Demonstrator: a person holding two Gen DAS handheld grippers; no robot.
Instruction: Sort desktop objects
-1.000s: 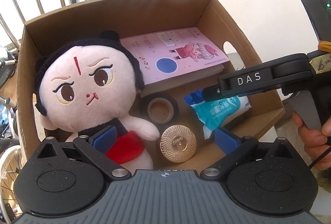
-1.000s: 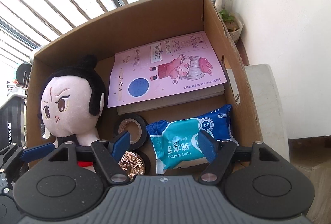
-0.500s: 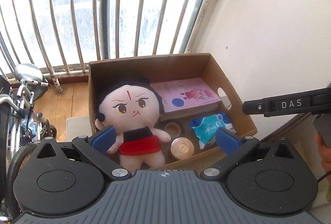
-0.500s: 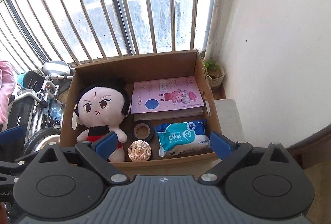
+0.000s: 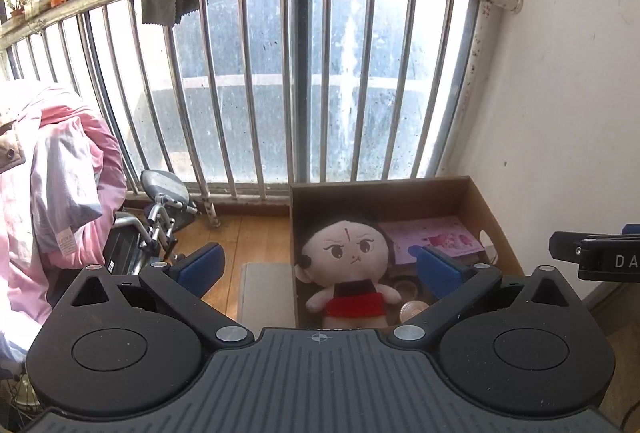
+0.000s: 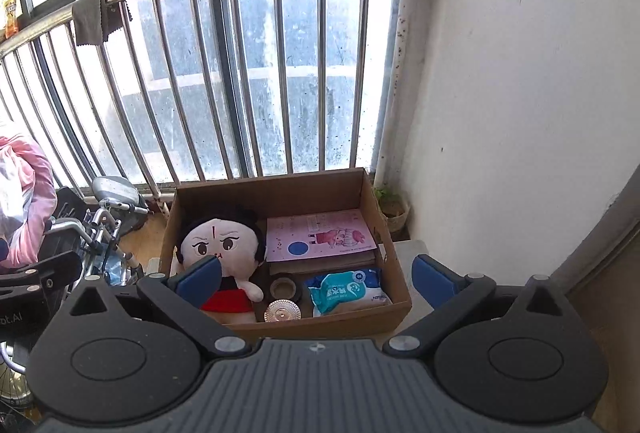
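In the left wrist view our own finger (image 5: 438,267) hides the wet-wipes pack and most of the tape roll (image 5: 406,287); the right gripper (image 5: 596,259) (lettering included) is cut off at the edge.

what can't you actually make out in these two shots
- Wet wipes pack: left wrist view, hidden behind the left gripper.
- Plush doll: right wrist view, lower body partly covered by the right gripper.
- Pink book: print too small in both views.
- Tape roll: left wrist view, mostly hidden.
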